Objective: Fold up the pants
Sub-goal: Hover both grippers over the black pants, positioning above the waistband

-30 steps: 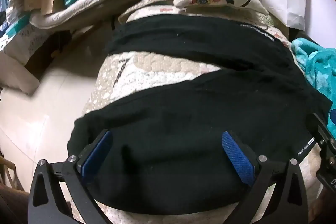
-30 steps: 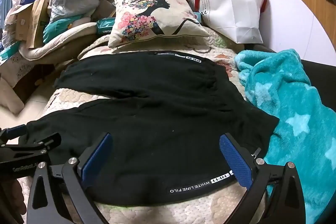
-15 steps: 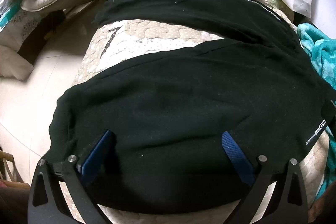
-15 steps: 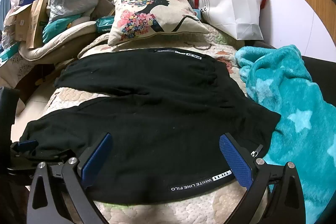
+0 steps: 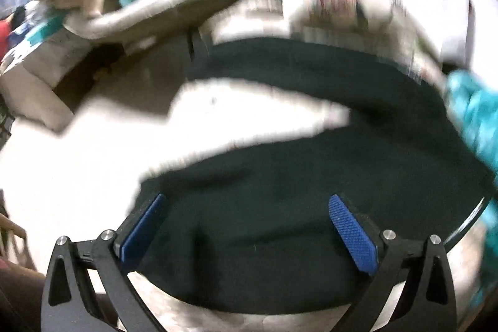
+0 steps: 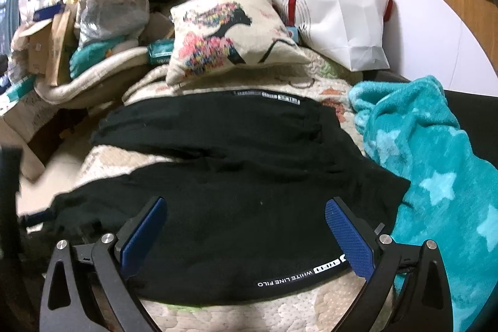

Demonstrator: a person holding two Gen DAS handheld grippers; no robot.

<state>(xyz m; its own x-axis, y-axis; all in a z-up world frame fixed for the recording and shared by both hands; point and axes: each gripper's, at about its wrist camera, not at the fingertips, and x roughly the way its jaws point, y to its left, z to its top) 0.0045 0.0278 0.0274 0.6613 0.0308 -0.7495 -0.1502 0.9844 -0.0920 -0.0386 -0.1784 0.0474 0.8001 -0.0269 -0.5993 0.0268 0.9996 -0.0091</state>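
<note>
Left wrist view is blurred: the left gripper (image 5: 246, 231) hovers with fingers spread wide over black pants (image 5: 280, 207) lying on the quilted bed (image 6: 311, 310). Right gripper (image 6: 246, 234) likewise gapes, teal blanket (image 6: 435, 176) beside.

A lived-in bedroom at home; ahead of the tool a quilted bedspread (image 6: 314, 89) covers the bed, a floral cushion (image 6: 227, 39) propped at its far end; a teal star-print fleece blanket (image 6: 435, 164) heaped to the right; beyond it a white paper shopping bag (image 6: 345, 17); far left, cardboard boxes (image 6: 46, 49) and stuffed plastic bags (image 6: 109, 11) pile up.
</note>
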